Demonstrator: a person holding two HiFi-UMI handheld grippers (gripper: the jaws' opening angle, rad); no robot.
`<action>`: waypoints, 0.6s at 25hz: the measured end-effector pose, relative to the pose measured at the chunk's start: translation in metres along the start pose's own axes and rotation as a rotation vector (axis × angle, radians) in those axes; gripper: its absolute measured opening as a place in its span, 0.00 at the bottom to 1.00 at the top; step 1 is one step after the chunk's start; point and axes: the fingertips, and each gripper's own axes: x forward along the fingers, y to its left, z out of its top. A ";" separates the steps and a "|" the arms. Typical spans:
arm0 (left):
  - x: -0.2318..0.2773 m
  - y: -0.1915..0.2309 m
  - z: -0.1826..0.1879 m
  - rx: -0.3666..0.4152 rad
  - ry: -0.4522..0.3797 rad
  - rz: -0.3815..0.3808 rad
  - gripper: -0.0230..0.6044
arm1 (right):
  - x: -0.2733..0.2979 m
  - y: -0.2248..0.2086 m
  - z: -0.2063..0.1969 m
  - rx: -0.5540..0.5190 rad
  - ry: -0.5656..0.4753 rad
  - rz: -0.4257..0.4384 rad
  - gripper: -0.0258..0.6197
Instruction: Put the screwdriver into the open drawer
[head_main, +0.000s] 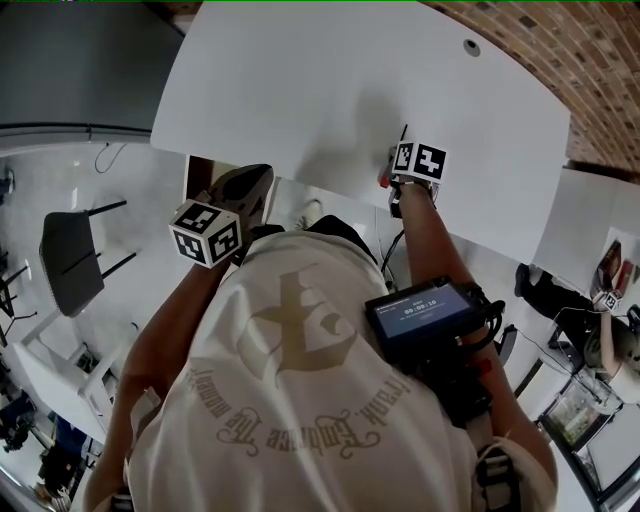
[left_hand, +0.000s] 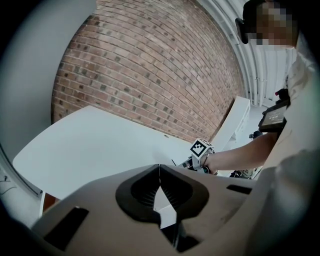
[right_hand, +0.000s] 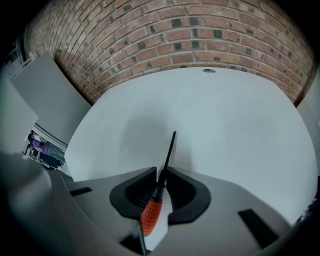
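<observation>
The screwdriver (right_hand: 152, 212) has an orange ribbed handle and a thin black shaft that points away over the white table (right_hand: 225, 125). My right gripper (right_hand: 160, 172) points steeply down at the table, shut on the screwdriver where shaft meets handle. In the head view that gripper (head_main: 396, 166) is at the table's near edge, and the screwdriver's shaft (head_main: 404, 133) sticks out past its marker cube. My left gripper (left_hand: 160, 166) is shut on nothing and hangs off the table's near left edge (head_main: 258, 176). A brown gap (head_main: 199, 168) shows under that edge; I cannot tell whether it is the drawer.
A brick wall (right_hand: 165, 40) runs behind the table. The tabletop has a small round hole (head_main: 471, 47) near its far right. A dark chair (head_main: 68, 262) stands on the floor at the left. White furniture (head_main: 585, 225) and a seated person (head_main: 560, 295) are at the right.
</observation>
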 end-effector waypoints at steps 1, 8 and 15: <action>0.000 0.000 -0.001 -0.001 0.001 0.001 0.07 | 0.000 -0.001 0.001 0.006 -0.003 0.003 0.16; 0.002 -0.002 -0.001 0.004 -0.002 -0.001 0.07 | 0.003 -0.004 0.003 0.053 -0.019 0.055 0.13; 0.001 0.001 -0.003 0.006 -0.006 0.013 0.07 | 0.004 -0.004 0.005 0.067 -0.044 0.093 0.13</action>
